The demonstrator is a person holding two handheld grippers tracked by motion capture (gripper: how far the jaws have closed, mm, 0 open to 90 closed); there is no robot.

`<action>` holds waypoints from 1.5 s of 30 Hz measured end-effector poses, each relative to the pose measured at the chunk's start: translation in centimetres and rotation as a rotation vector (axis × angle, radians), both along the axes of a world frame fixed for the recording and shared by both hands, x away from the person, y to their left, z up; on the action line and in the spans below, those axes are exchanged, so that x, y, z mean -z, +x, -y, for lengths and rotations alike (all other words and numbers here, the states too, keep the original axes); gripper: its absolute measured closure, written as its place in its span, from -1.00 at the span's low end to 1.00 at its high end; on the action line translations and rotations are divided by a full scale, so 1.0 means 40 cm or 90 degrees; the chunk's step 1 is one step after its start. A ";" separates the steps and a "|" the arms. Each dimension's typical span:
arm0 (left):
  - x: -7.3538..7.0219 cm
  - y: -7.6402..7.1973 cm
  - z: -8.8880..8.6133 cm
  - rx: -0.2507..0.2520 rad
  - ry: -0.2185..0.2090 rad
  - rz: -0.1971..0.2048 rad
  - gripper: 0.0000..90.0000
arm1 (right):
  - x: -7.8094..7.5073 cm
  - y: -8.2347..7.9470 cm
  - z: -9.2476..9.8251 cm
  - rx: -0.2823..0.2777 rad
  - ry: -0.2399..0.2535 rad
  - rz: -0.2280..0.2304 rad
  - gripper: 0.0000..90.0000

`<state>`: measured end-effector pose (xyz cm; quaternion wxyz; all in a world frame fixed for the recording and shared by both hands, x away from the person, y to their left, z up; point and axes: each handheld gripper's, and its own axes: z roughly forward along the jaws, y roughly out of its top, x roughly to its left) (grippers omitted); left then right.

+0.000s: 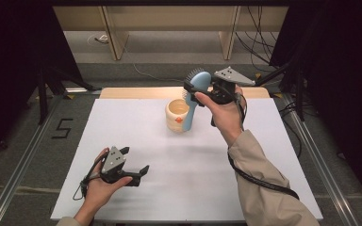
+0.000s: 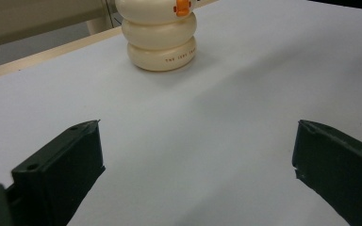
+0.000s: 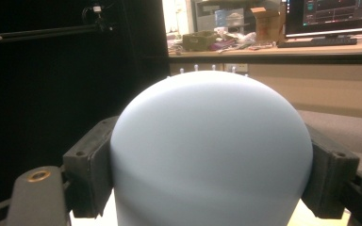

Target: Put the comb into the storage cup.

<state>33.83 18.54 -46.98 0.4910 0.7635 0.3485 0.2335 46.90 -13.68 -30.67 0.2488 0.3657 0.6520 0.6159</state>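
My right gripper (image 1: pixel 194 90) is shut on the rounded head of a light blue brush (image 1: pixel 199 81), held above the back of the white table (image 1: pixel 136 127). Its jaws press on both sides of the brush head (image 3: pixel 212 150). The brush handle hangs down by the right side of a cream ribbed cup (image 1: pixel 176 115) with an orange mark; I cannot tell whether they touch. My left gripper (image 1: pixel 135 160) rests low at the front left, open with nothing between its jaws (image 2: pixel 195 160). It faces the cup (image 2: pixel 160 40) from a distance.
A wooden strip (image 1: pixel 136 92) edges the table's far side. Metal rails (image 1: pixel 26 155) run along the floor on both sides, with a taped "5" (image 1: pixel 62 128) at left. Cables (image 1: pixel 259 42) lie at the back right, and dark curtains flank the table.
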 end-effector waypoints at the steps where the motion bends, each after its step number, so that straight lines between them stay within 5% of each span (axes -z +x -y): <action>1: 0.000 0.000 0.000 0.000 0.001 0.000 -0.96 | 0.000 0.001 0.000 0.000 0.000 0.000 -0.55; 45: -0.003 0.001 -0.002 -0.006 -0.006 0.009 -0.96 | -0.035 0.034 -0.001 0.023 0.013 0.021 -0.55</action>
